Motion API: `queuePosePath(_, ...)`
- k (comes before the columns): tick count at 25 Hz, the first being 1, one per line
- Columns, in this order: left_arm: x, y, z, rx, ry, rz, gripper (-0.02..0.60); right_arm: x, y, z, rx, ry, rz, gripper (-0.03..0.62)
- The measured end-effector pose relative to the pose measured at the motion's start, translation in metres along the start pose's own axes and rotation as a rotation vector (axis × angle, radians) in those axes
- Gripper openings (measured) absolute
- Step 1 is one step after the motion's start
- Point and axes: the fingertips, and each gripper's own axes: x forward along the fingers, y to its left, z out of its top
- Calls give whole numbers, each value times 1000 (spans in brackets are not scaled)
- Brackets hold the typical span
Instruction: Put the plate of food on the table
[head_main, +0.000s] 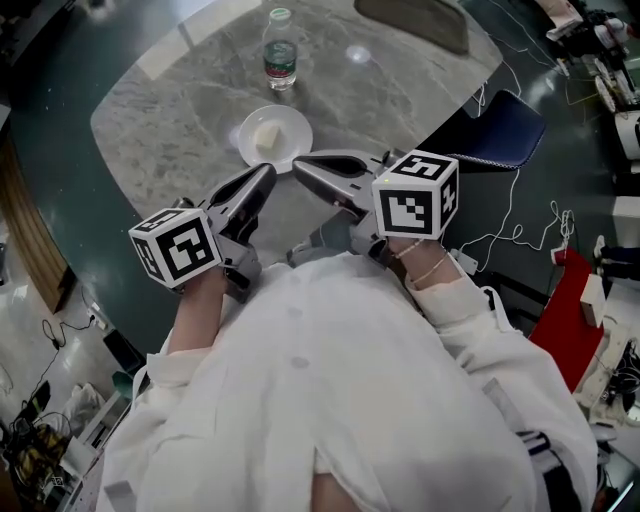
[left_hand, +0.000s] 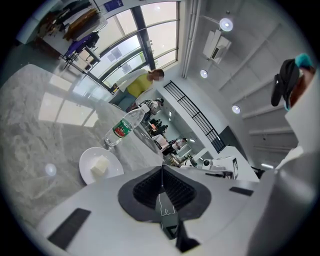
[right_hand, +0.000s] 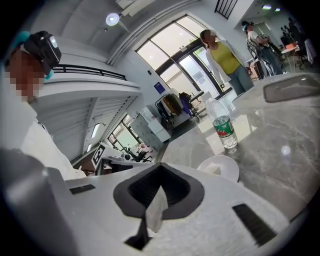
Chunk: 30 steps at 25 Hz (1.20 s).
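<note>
Person in white (head_main: 330, 380) holds left claw (head_main: 266, 175) and right claw (head_main: 298, 165) shut, empty, near the plate of food (head_main: 275, 135), seemingly placed on the desk (head_main: 170, 130); next, withdraw.

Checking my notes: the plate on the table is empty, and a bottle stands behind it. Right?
No: the plate holds a white block, as the head view shows. The bottle does stand behind it.
</note>
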Motion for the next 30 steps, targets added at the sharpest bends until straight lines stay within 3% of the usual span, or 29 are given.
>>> queuePosePath(13, 3, -7, -6, 6, 28, -28, 21, -9, 1, -7, -74, 107, -4, 2)
queuePosePath(25, 1, -12, -14, 4, 60, -15, 21, -9, 1, -5, -119, 140, -12, 2)
queuePosePath(30, 4, -12, -12, -3, 30, -46, 21, -8, 2, -8, -109, 146, -11, 2)
